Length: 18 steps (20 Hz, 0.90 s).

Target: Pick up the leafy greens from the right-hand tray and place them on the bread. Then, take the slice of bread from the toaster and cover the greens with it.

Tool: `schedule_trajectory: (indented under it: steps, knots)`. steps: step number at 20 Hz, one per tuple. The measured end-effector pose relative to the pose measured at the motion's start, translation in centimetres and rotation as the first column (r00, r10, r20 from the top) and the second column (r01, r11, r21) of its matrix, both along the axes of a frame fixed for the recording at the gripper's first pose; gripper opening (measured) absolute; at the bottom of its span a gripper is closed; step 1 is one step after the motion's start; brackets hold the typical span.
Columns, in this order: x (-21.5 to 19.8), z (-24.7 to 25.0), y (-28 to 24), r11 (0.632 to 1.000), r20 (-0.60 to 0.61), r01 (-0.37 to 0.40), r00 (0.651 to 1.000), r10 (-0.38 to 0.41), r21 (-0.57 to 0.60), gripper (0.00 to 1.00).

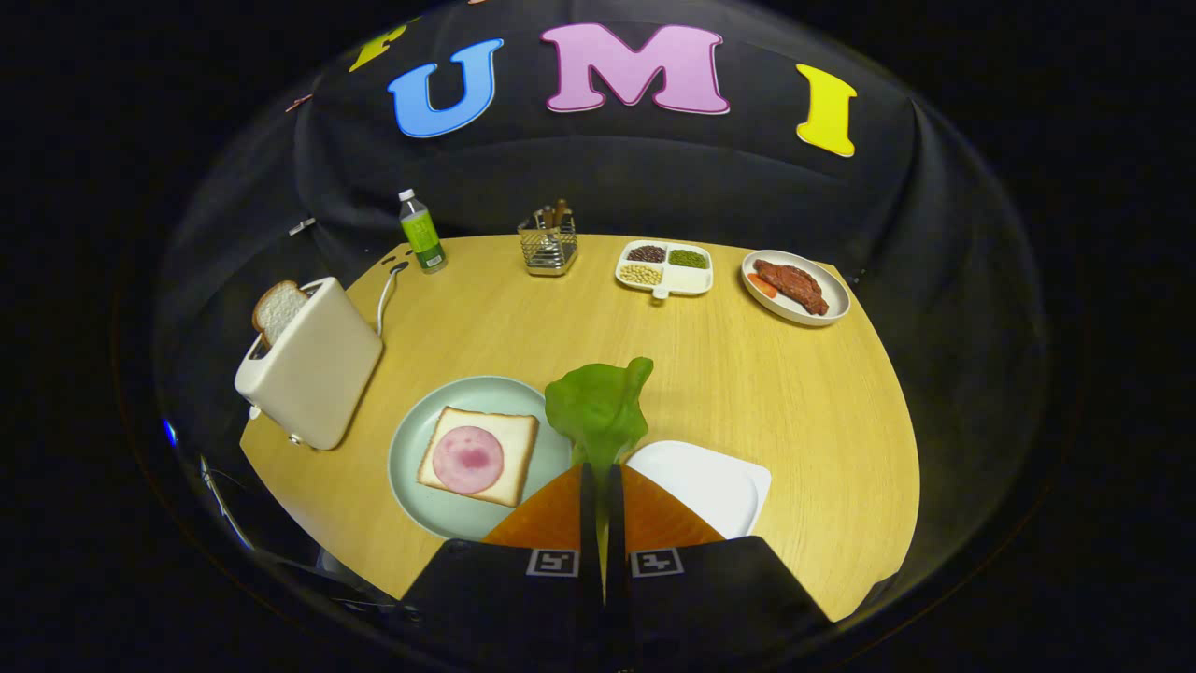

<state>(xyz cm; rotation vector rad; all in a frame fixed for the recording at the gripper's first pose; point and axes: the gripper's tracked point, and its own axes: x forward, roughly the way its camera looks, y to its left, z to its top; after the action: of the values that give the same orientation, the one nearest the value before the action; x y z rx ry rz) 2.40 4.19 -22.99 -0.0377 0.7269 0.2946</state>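
My gripper (603, 472) is shut on the stem of the leafy greens (598, 407), which stick up ahead of the fingertips, lifted off the table. Below and to the right lies the white square tray (719, 481). Left of the fingers a pale green plate (420, 509) carries a slice of bread (519, 449) topped with a round pink slice of ham (467, 460). Further left stands a cream toaster (313, 365) with a slice of bread (277, 310) poking out of its slot.
Along the far edge of the round wooden table (794, 402) stand a green bottle (421, 232), a wire basket of utensils (548, 243), a divided dish of beans (664, 267) and a plate of meat (795, 287). The toaster's cord (385, 294) runs back.
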Motion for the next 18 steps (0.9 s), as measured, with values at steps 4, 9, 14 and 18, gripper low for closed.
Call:
schedule_trajectory:
  steps: [4, 9, 14, 18]
  knots:
    - [0.1, 0.6, 4.3, 0.999, 0.014, -0.051, 0.999, 0.051, 0.019, 0.05]
    - [0.1, -0.4, 7.6, 0.996, -0.001, -0.086, 0.996, 0.086, 0.005, 0.05]
    - [0.6, -1.5, 8.7, 0.997, -0.021, -0.079, 0.997, 0.079, -0.011, 0.08]
    - [0.9, -2.1, 9.3, 0.997, -0.031, -0.075, 0.997, 0.074, -0.011, 0.12]
